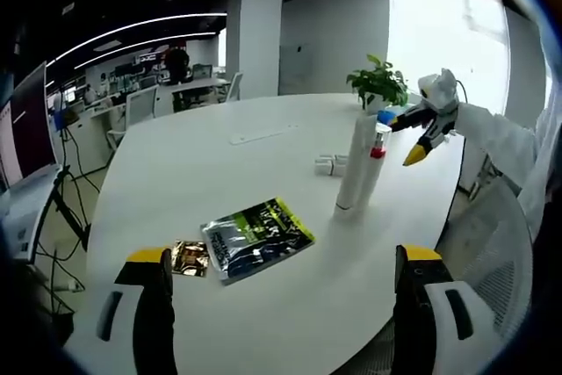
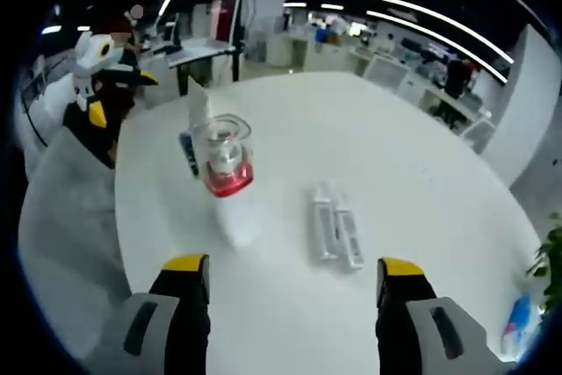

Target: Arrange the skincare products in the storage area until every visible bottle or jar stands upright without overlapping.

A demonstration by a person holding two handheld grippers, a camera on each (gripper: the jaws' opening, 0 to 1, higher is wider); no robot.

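With my right tool wide and empty above the two small tubes lying mid-desk (beside the upright red-collared bottle), I should straddle one tube squarely and lift gently.

Ahead of the left gripper's spread jaws lie a foil pouch and small sachet; beyond, right, perhaps two tall bottles stand; bare table elsewhere.
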